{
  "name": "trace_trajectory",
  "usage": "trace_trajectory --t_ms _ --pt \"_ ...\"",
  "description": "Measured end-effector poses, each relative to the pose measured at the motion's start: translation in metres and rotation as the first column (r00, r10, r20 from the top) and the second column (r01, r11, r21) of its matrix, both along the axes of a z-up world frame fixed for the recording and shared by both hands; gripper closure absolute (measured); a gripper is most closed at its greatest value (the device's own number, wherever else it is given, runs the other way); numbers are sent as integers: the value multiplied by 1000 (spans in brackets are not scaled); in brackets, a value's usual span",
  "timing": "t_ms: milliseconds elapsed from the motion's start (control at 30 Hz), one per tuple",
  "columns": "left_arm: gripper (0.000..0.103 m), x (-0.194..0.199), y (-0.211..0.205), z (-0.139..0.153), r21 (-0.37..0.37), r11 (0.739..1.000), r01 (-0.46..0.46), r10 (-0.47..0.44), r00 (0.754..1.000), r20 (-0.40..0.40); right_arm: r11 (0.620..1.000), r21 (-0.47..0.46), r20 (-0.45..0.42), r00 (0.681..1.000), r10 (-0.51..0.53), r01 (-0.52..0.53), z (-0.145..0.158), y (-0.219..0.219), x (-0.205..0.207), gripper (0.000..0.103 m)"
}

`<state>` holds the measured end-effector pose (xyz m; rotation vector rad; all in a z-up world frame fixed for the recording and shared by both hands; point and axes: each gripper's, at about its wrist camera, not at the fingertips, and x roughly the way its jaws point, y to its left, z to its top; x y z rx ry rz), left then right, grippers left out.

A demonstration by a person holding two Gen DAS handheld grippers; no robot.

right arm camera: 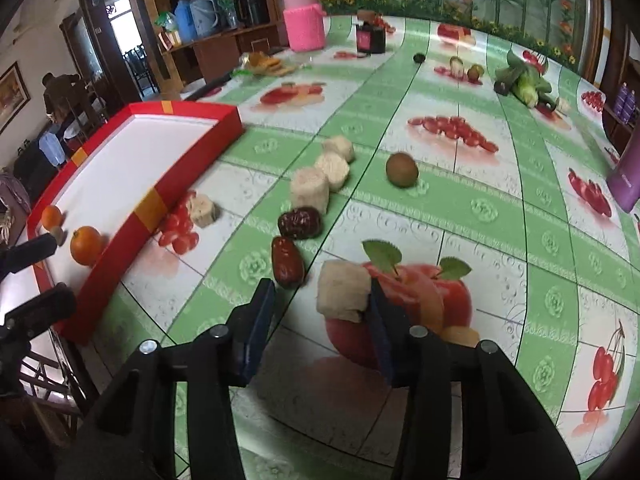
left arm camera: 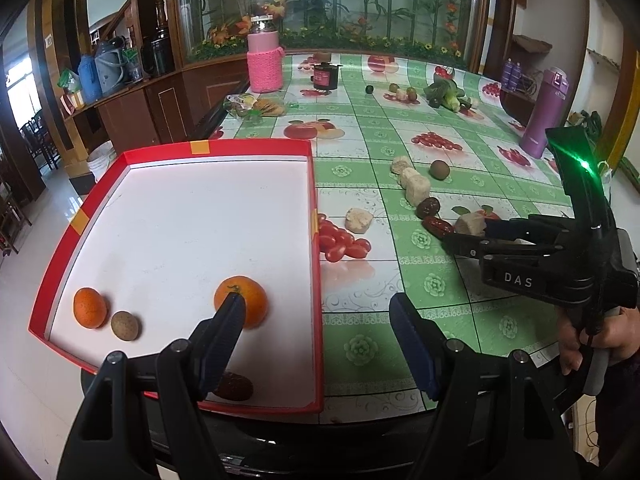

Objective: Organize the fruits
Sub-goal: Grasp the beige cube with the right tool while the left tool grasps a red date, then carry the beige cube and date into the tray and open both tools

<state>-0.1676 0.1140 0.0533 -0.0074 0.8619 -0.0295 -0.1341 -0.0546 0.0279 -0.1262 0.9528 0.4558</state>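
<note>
A red tray (left arm camera: 256, 148) with a white floor holds two oranges (left arm camera: 242, 301) (left arm camera: 90, 307), a small brown fruit (left arm camera: 125, 325) and a dark red date (left arm camera: 234, 386). My left gripper (left arm camera: 318, 322) is open above the tray's right wall, one finger in front of the nearer orange. My right gripper (right arm camera: 320, 300) is open around a pale beige chunk (right arm camera: 343, 291), which touches its right finger; it also shows in the left wrist view (left arm camera: 468, 234). Two red dates (right arm camera: 299, 223) (right arm camera: 285, 261) lie just left of it.
More beige chunks (right arm camera: 309, 190) lie in a row, with a kiwi (right arm camera: 401, 169) to their right and one chunk (right arm camera: 203, 209) by the tray. A pink jar (right arm camera: 305, 20), a dark jar (right arm camera: 370, 37), vegetables (right arm camera: 524, 82) and a purple bottle (left arm camera: 542, 112) stand farther back.
</note>
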Motion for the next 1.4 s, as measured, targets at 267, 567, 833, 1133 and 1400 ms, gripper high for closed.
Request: trace_trajectory --t_ms 267,567,833,1133,1400 --pt "29 3 -19 4 17 999 40 -40 999 -11 1000 19 -13 1000 -21 21 1 -14 10 79" --pt "29 31 -57 2 22 993 119 -119 993 -28 967 203 -89 986 -139 155 0 -84 29 79" --pt "57 76 -93 -21 -26 983 184 -185 977 -108 905 382 -168 977 -131 187 -6 -113 30 79" --pt "84 95 -100 -37 -24 985 168 -170 976 -137 896 414 -173 980 -97 162 -7 -111 28 78" --pt "89 90 -97 -29 -37 988 148 -151 984 -91 898 418 -163 984 -72 135 -7 -109 27 78"
